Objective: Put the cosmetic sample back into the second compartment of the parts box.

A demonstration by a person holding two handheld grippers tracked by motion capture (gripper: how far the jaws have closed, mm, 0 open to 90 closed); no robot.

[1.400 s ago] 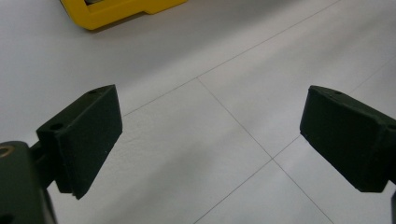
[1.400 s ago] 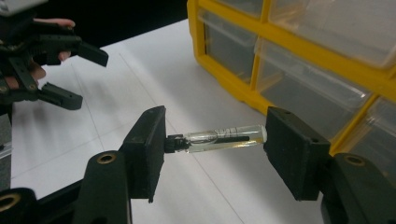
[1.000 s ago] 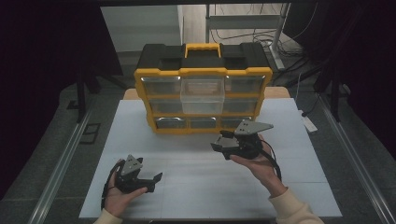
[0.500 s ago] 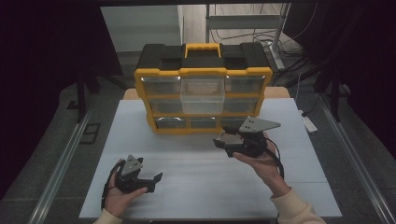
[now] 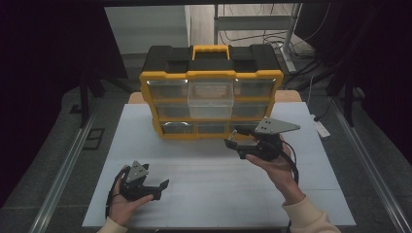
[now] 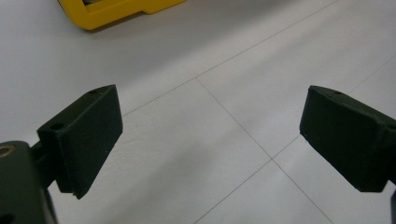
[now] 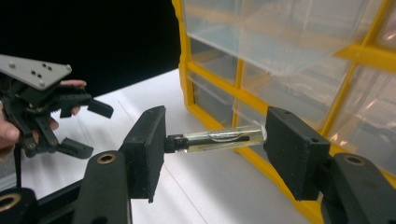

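Our right gripper (image 7: pixel 212 140) pinches a clear glass vial (image 7: pixel 219 138) end to end, just before the yellow drawer organizer (image 5: pixel 212 99). We judge that held only by its tips, it could pivot and drop. Left gripper (image 6: pixel 210 140): jaws spread, empty.

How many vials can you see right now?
1: a clear vial with a dark cap, clamped end to end between the right gripper's pads, held in front of the yellow organizer. The drawers are too blurred to show whether they hide more.
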